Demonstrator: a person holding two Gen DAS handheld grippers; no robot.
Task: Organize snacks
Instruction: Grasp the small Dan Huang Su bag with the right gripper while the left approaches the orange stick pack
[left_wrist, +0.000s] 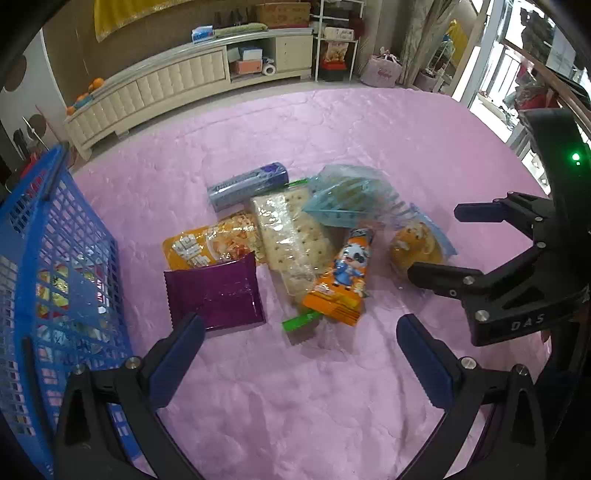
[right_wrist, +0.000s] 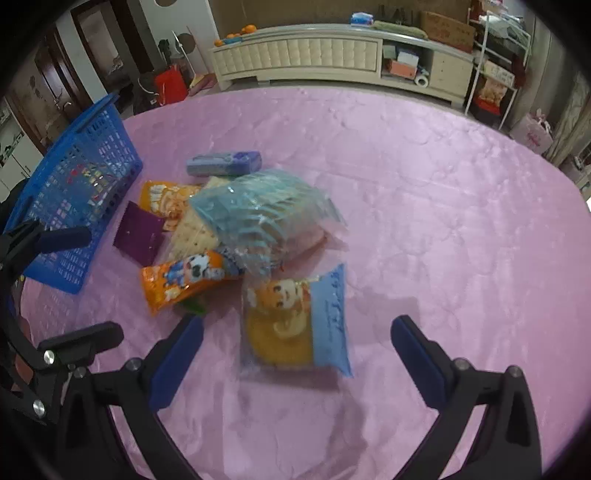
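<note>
1. Snacks sat in a loose pile mid-bench on the pink cloth (left_wrist: 332, 387): purple foil packet (left_wrist: 216, 295), orange chip bag (left_wrist: 207, 243), cracker sleeve (left_wrist: 291, 240), orange cartoon-print pack (left_wrist: 341, 277), grey-blue box (left_wrist: 247, 184), blue-striped clear bag (left_wrist: 351, 199).
2. Cake pack (right_wrist: 295, 325) with blue side panel lay apart from the pile, on the side nearest the right tongs.
3. Blue mesh basket (left_wrist: 55, 258) stood just left of the pile, a few packets already visible through its wall. Judged as the drop target, so the job looked partly done.
4. Left tongs (left_wrist: 301, 350) were spread wide and empty, hovering low over the cloth. Left pad (left_wrist: 177, 354) sat at the purple packet's near edge. Likely lined up for that packet, since it was closest to the basket.
5. Right tongs (right_wrist: 295, 350) were also wide and empty, fingers either side of the cake pack but not touching it. Reads as a pre-grasp straddle.
6. Items overlapped: striped bag on crackers, cartoon pack on the cracker end. Pulling lower ones first would probably drag the rest.
7. Cake pack looked soft, so a light squeeze seemed advisable.
</note>
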